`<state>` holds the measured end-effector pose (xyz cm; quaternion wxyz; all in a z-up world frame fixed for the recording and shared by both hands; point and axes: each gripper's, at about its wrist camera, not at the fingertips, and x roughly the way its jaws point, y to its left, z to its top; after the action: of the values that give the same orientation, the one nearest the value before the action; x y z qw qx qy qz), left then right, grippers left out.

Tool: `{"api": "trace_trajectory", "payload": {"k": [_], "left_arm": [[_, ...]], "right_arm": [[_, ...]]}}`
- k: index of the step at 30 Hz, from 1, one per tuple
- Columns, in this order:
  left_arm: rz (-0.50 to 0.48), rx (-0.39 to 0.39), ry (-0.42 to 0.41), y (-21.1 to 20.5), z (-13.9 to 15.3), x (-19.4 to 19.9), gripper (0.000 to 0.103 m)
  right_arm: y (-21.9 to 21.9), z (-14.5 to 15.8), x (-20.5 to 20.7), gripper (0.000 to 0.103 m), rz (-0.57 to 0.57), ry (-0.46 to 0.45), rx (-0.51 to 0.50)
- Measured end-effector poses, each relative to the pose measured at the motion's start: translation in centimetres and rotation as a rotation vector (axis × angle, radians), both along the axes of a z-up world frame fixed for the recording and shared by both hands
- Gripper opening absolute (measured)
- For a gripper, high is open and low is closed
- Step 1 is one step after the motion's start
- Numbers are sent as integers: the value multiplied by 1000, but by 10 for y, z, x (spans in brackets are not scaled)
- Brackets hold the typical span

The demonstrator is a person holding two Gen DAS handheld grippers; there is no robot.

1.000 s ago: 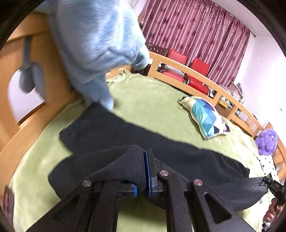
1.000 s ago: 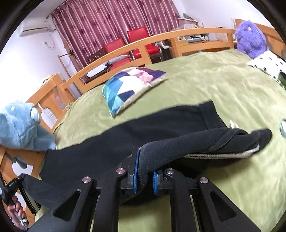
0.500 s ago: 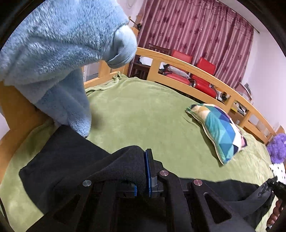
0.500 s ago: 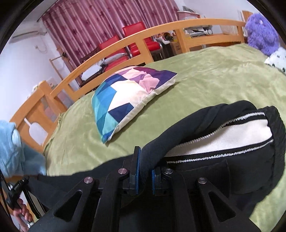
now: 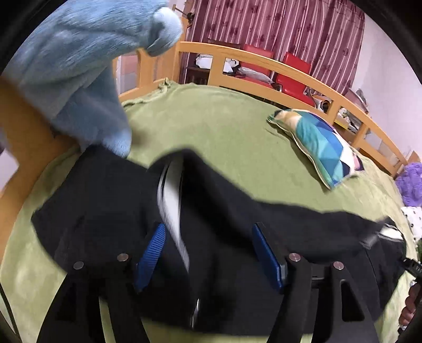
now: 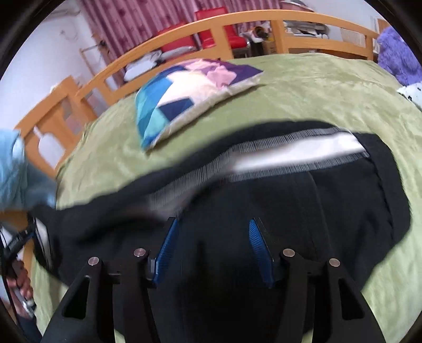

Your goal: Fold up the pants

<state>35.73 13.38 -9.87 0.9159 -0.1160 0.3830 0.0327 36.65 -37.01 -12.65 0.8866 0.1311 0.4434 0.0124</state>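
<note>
So both grippers, left gripper [image 5: 208, 253] and right gripper [image 6: 211, 250], hang spread wide with nothing pinched, and the black pants [image 6: 263, 211] lie flat on the green blanket [image 6: 316, 87] right under them, long axis running crossways between the two tools

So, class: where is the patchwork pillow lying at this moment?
The patchwork pillow lies on the green blanket beyond the black pants, near the wooden bed rail; the left wrist view shows it at right.
</note>
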Motion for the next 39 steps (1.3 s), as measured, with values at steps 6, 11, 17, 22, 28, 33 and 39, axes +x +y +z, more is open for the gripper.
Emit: {"api": "trace_trajectory", "payload": {"k": [6, 11, 17, 22, 28, 33, 39], "left_arm": [[31, -121, 84, 15, -35, -62, 69], [31, -195, 159, 17, -72, -71, 69], [30, -338, 150, 19, -97, -52, 69], [58, -394, 109, 16, -105, -31, 69], [138, -386, 87, 9, -105, -13, 48], [119, -404, 106, 9, -103, -17, 11], [84, -340, 73, -2, -80, -54, 10]], "right_arm": [[-7, -25, -71, 56, -9, 39, -65], [-30, -51, -89, 57, -83, 65, 46], [-56, -60, -78, 73, -161, 18, 198], [-62, -71, -55, 80, -207, -11, 247], [-59, -79, -20, 81, -302, -17, 270], [-57, -71, -18, 10, -363, -11, 182], [-56, -33, -57, 8, -340, -109, 161]]}}
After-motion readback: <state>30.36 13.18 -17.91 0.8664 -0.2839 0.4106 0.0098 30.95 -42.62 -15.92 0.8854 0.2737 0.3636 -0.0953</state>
